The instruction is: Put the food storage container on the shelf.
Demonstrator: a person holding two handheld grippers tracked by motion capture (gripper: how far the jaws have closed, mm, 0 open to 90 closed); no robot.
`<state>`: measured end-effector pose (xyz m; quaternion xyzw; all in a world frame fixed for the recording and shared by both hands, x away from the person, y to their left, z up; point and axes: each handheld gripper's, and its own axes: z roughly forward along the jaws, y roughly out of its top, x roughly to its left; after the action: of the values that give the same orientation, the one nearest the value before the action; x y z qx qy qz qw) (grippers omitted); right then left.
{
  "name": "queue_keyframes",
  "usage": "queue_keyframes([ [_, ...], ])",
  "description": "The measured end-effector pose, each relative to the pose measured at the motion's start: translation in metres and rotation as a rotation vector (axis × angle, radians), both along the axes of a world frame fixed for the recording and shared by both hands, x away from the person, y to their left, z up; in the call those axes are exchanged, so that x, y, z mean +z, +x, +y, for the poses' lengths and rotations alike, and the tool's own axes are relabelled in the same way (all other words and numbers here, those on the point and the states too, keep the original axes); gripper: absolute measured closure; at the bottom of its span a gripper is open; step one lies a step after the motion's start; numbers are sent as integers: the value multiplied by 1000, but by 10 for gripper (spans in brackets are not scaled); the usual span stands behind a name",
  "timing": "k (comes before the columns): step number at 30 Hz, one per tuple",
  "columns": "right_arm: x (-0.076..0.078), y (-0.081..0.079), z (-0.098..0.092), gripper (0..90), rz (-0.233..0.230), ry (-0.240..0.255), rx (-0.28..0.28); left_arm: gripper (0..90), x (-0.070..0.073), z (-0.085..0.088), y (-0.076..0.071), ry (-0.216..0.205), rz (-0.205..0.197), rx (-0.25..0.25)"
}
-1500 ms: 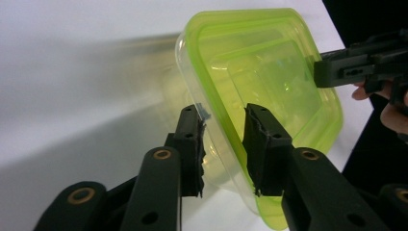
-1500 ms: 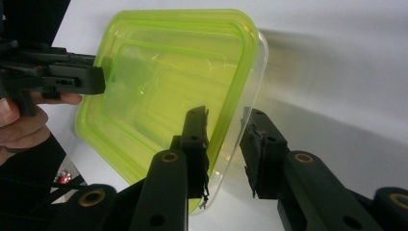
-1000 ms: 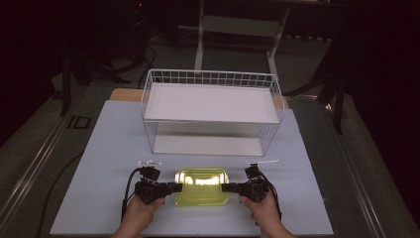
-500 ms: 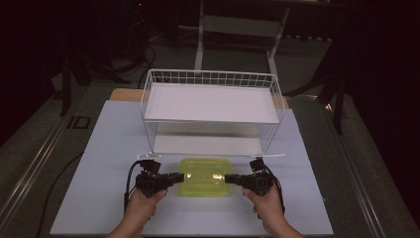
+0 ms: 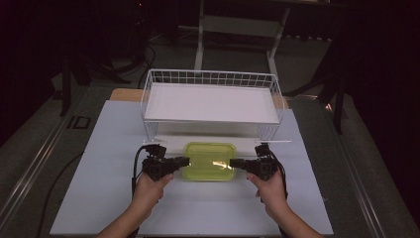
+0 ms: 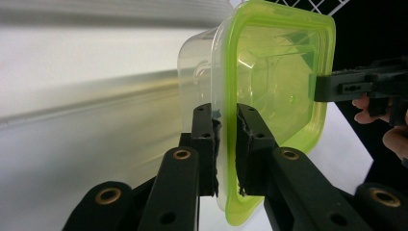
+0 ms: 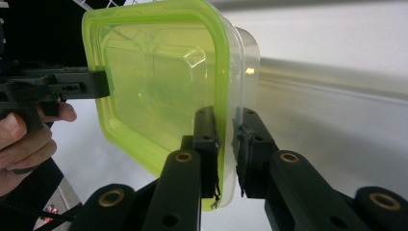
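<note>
White table (image 5: 99,198) lay under a clear plastic box with a green lid (image 5: 209,161), before the wire basket (image 5: 213,79). Left gripper (image 5: 185,160) and right gripper (image 5: 233,162) pinched its thin, slippery lid edges; it looked light and bendy.

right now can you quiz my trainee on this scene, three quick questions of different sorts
1. True or false: both grippers are shut on the rim of the green-lidded container.
2. What stands just beyond the container? A. a white wire basket B. a cardboard box C. a metal pot
3. Which ends of the container do the left gripper and the right gripper hold?

Key
1. True; each pair of jaws clamps the lid's edge.
2. A, the white wire basket.
3. Opposite short ends, the left gripper on the left.
</note>
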<state>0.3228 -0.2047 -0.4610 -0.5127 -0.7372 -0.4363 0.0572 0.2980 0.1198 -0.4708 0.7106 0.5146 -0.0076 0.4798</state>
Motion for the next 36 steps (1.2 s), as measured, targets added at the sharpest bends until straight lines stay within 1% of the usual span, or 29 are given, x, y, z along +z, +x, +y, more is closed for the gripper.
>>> queue_keyframes([
  [1, 0, 1, 0, 801, -2, -3, -3, 804, -1, 0, 2, -8, 5, 5],
  [6, -3, 11, 0, 801, -5, -4, -16, 805, -7, 1, 12, -24, -15, 2],
  [7, -4, 13, 0, 801, -6, -6, -19, 805, -8, 1, 14, -26, -24, 1],
  [10, -7, 18, 0, 801, -20, -2, -15, 804, -11, 1, 18, -21, -45, 2],
  [11, -9, 20, 0, 800, -12, 0, -21, 803, -12, 1, 20, -14, -50, 2],
  [13, -10, 22, 1, 800, -15, -7, -23, 803, -14, 0, 22, -8, -54, 7],
  [14, -12, 24, 1, 800, -17, -10, -24, 803, -16, -1, 26, -5, -56, 12],
  [15, -17, 30, 1, 799, -11, -13, -37, 803, -18, -1, 29, -6, -57, 13],
  [17, -18, 32, 1, 800, -15, -16, -42, 803, -20, -2, 32, -3, -64, 14],
  [18, -18, 33, 1, 799, -19, -15, -43, 803, -21, -2, 34, -5, -61, 17],
  [20, -21, 37, 2, 799, -25, -20, -55, 803, -23, -3, 37, -2, -74, 21],
  [21, -21, 37, 2, 799, -25, -20, -55, 803, -25, -2, 39, -8, -67, 22],
  [24, -22, 41, 4, 799, -30, -31, -69, 803, -29, -3, 44, -14, -68, 28],
  [25, -23, 43, 4, 799, -42, -40, -79, 803, -32, -3, 48, -24, -61, 29],
  [27, -24, 45, 3, 799, -43, -40, -84, 803, -33, -4, 49, -24, -63, 30],
  [29, -25, 46, 3, 799, -42, -45, -86, 803, -35, -6, 51, -17, -55, 31],
  [31, -27, 47, 3, 798, -35, -51, -97, 802, -36, -7, 52, -7, -67, 36],
  [32, -28, 48, 3, 797, -36, -49, -97, 802, -37, -8, 53, -7, -79, 39],
  [33, -29, 50, 3, 796, -41, -48, -109, 802, -37, -8, 54, -11, -85, 37],
  [34, -30, 51, 3, 796, -43, -48, -113, 802, -40, -9, 58, -21, -80, 43],
  [36, -30, 52, 3, 795, -39, -51, -116, 802, -41, -9, 60, -21, -78, 42],
])
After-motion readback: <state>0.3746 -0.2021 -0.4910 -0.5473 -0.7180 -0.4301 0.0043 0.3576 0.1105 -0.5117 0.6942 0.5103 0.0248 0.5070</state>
